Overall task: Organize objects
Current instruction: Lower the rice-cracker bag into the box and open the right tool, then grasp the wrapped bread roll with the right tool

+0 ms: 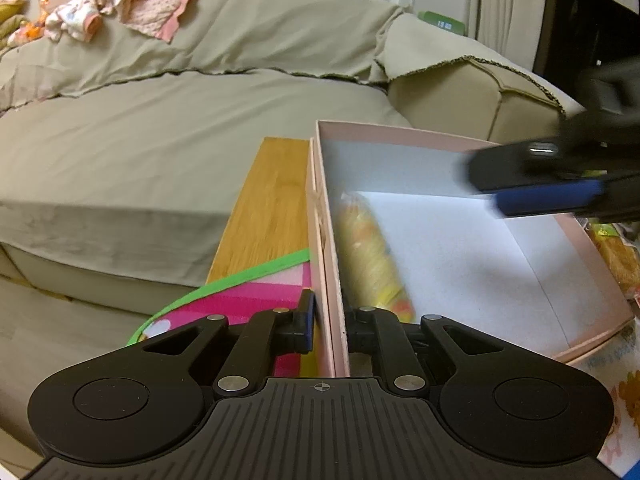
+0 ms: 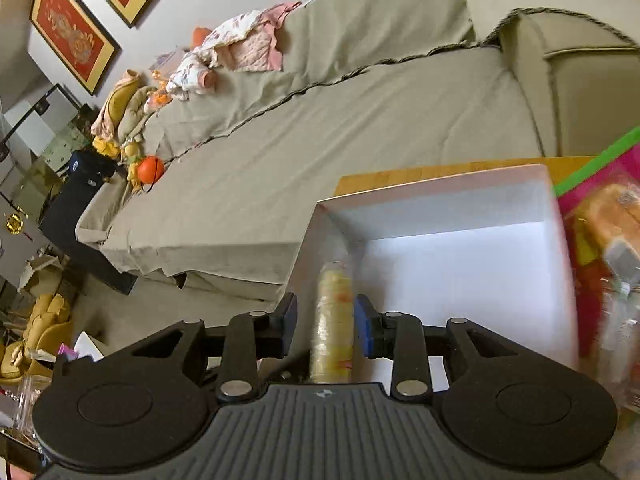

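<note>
Two grippers work at one pink box (image 1: 520,336) with a white inside, which rests on a wooden tabletop (image 1: 272,208) in front of a beige sofa (image 1: 160,120). The left gripper (image 1: 329,322) is clamped on the box's left wall, one finger outside and one inside, the thin wall pinched between its pads. Just ahead of its inner finger, along that same wall, a yellow wrapped snack (image 1: 374,256) lies on the box floor, blurred. The right gripper (image 1: 540,190) reaches over the box's far right side, well apart from the left one and also blurred.

Seen from the right wrist, the right gripper (image 2: 326,326) has its jaws parted. The yellow wrapped snack (image 2: 333,320) lies between the fingers, close to the blue pad on the right side and clear of the one on the left side; whether the near pad touches it, I cannot tell. A pink mat with a green edge (image 2: 592,160) lies to the right of that gripper, beyond the box.
</note>
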`<state>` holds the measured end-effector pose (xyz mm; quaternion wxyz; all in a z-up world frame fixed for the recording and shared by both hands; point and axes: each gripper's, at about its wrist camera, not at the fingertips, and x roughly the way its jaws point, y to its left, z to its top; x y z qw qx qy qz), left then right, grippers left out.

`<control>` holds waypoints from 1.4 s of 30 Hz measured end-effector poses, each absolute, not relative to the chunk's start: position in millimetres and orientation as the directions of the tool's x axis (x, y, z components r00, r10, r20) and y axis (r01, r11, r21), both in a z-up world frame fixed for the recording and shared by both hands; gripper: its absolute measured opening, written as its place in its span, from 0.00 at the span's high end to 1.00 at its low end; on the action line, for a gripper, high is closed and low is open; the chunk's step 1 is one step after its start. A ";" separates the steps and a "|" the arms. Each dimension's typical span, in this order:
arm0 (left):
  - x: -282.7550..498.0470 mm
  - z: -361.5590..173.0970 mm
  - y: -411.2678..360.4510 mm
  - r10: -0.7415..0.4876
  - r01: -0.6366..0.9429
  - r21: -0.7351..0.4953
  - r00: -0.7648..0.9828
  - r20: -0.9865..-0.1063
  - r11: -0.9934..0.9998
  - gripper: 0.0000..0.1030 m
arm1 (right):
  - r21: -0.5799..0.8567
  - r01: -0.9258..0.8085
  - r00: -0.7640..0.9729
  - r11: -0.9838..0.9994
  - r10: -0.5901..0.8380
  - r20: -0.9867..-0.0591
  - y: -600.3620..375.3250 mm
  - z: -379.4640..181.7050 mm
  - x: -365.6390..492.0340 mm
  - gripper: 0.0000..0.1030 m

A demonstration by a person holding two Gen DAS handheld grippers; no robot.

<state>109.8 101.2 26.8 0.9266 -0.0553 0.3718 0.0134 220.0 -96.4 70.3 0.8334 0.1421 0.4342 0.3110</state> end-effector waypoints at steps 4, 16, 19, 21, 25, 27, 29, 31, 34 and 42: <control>109.1 26.5 98.8 -0.006 -0.069 -0.082 0.724 -0.690 0.994 0.89 | 0.402 -0.417 0.536 0.815 0.578 -0.616 -143.8 86.9 196.2 0.67; 109.5 26.8 94.8 0.011 -0.072 -0.058 0.721 -0.692 0.996 0.89 | 0.002 -0.250 0.728 0.968 0.189 -0.659 -255.8 61.5 150.0 0.48; 109.7 26.7 94.7 0.010 -0.070 -0.059 0.721 -0.693 0.996 0.89 | 0.009 -0.198 0.717 0.980 0.151 -0.681 -271.5 44.0 149.6 0.46; 109.7 26.6 94.6 0.011 -0.071 -0.059 0.721 -0.693 0.996 0.89 | 0.005 -0.179 0.713 0.984 0.133 -0.688 -278.2 35.8 145.7 0.43; 109.0 26.2 95.4 0.014 -0.074 -0.057 0.723 -0.691 0.996 0.89 | 0.024 -0.162 0.696 0.986 0.132 -0.706 -287.3 23.8 141.3 0.41; 109.3 26.0 94.8 0.014 -0.074 -0.057 0.722 -0.692 0.996 0.89 | 0.027 -0.161 0.693 0.987 0.132 -0.708 -285.5 21.5 140.6 0.38; 109.4 26.0 94.8 0.014 -0.074 -0.057 0.722 -0.691 0.996 0.89 | 0.029 -0.165 0.690 0.986 0.137 -0.710 -284.1 17.8 139.6 0.37; 109.3 26.0 94.7 0.014 -0.074 -0.057 0.722 -0.692 0.996 0.89 | 0.026 -0.167 0.691 0.986 0.135 -0.710 -280.4 16.0 139.6 0.36; 109.4 26.0 94.6 0.014 -0.074 -0.057 0.722 -0.691 0.996 0.89 | 0.019 -0.180 0.696 0.983 0.141 -0.704 -273.6 17.5 138.5 0.36; 108.8 25.5 94.7 0.012 -0.072 -0.059 0.724 -0.690 0.996 0.88 | -0.022 -0.199 0.714 0.980 0.130 -0.688 -262.8 20.5 139.2 0.32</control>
